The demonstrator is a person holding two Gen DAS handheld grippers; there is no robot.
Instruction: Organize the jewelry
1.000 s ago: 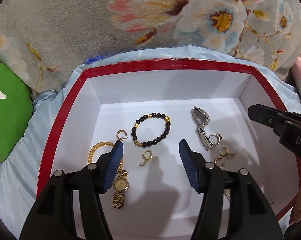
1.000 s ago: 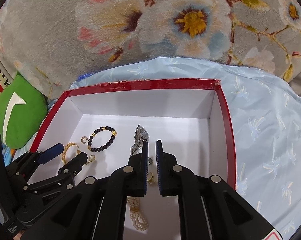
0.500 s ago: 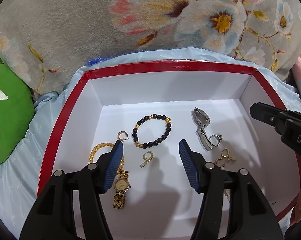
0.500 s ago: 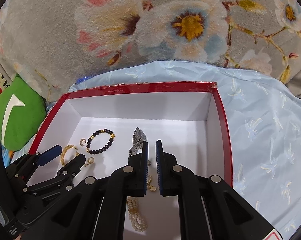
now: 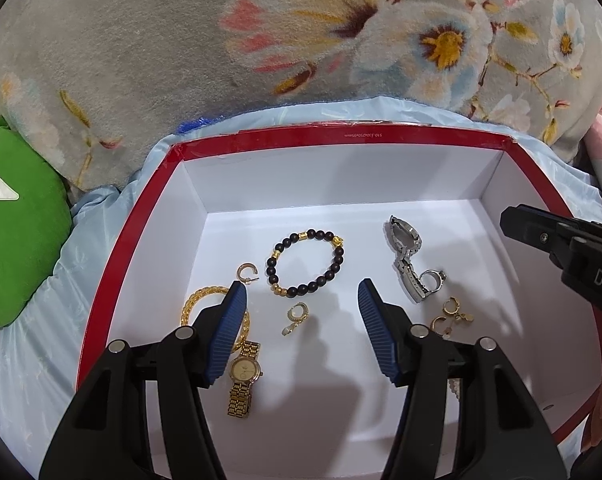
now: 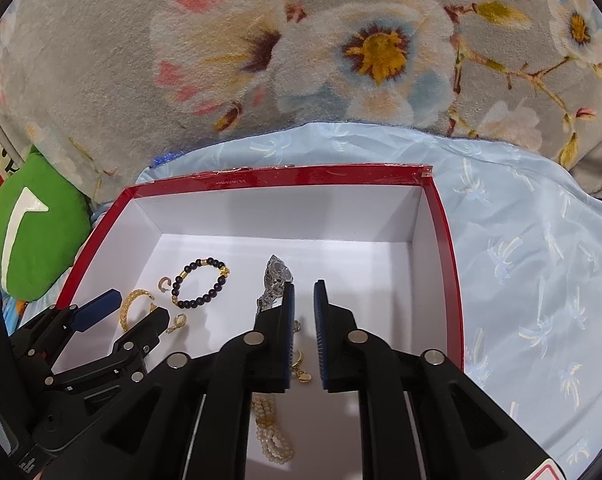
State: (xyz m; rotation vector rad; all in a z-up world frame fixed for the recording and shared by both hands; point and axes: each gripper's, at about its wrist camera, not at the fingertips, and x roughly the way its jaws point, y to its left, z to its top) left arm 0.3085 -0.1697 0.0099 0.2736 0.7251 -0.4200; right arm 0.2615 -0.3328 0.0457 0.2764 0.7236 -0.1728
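A red box (image 5: pixel 341 138) with a white inside holds the jewelry. In the left wrist view I see a black bead bracelet (image 5: pixel 307 262), a silver watch (image 5: pixel 407 256), a gold watch (image 5: pixel 243 376), a gold chain bracelet (image 5: pixel 199 300), a silver ring (image 5: pixel 433 280) and several small gold earrings (image 5: pixel 297 316). My left gripper (image 5: pixel 301 308) is open and empty above the box floor. My right gripper (image 6: pixel 304 304) hangs over the box with its jaws nearly closed and nothing between them. A pearl bracelet (image 6: pixel 275 428) lies under it.
The box sits on a light blue cloth (image 6: pixel 541 280). A grey floral blanket (image 5: pixel 301 40) lies behind it. A green cushion (image 5: pixel 17 232) is at the left.
Both grippers have drawn back slightly from the box. Their jaws have not changed. The jewelry has not moved.
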